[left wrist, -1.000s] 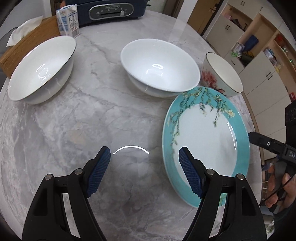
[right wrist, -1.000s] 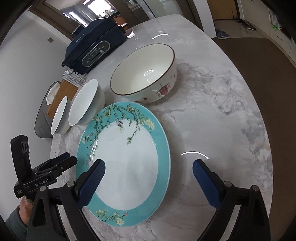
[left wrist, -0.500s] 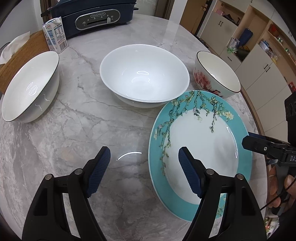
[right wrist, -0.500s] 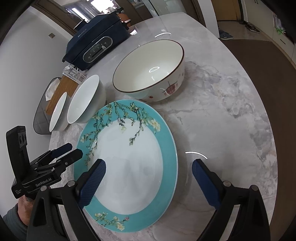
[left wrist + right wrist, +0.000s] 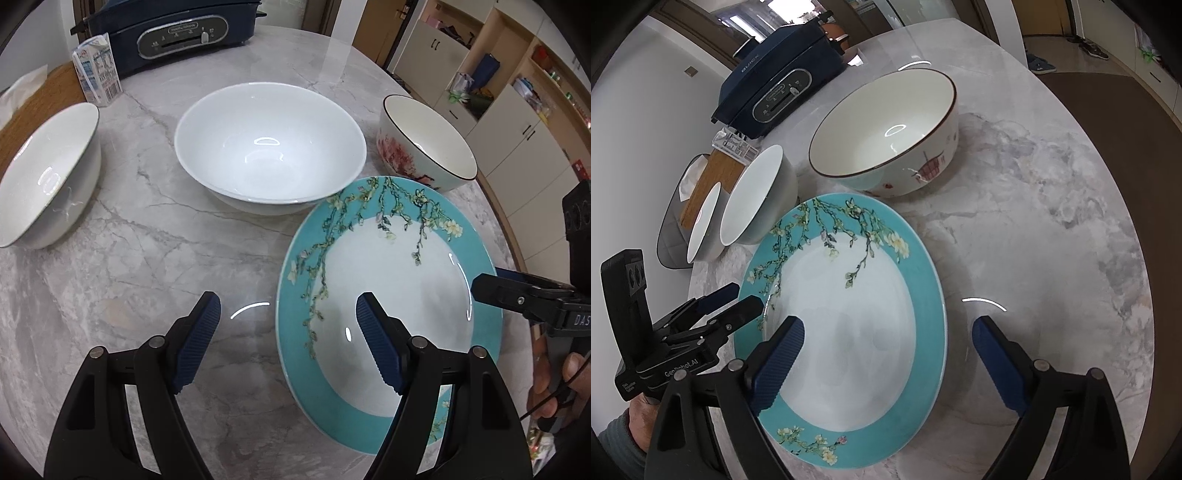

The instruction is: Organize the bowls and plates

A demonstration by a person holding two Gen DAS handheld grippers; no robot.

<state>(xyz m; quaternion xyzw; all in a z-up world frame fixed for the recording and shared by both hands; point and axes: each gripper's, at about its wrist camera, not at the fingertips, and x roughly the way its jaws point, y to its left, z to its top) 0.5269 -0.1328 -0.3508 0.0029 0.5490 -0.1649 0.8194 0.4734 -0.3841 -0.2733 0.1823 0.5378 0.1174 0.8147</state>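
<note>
A teal-rimmed floral plate [image 5: 391,266] [image 5: 849,302] lies flat on the marble table. My left gripper [image 5: 288,332] is open, its right finger over the plate's left edge. My right gripper [image 5: 886,350] is open, straddling the plate's right rim. A plain white bowl [image 5: 269,147] [image 5: 757,195] stands behind the plate. A white bowl with a dark rim [image 5: 48,173] [image 5: 703,221] is at the far left. A floral bowl with a dark rim [image 5: 424,144] [image 5: 886,133] stands behind the plate's right side. The right gripper also shows in the left wrist view [image 5: 524,295].
A dark blue appliance [image 5: 173,26] [image 5: 779,88] sits at the table's back. A small carton [image 5: 98,70] and a wooden tissue box [image 5: 33,96] stand at the back left. The table's round edge [image 5: 495,206] curves close on the right, with cabinets beyond.
My left gripper has moved forward and to the right, toward the plate and white bowl. My right gripper has crept closer over the plate. Both stayed open.
</note>
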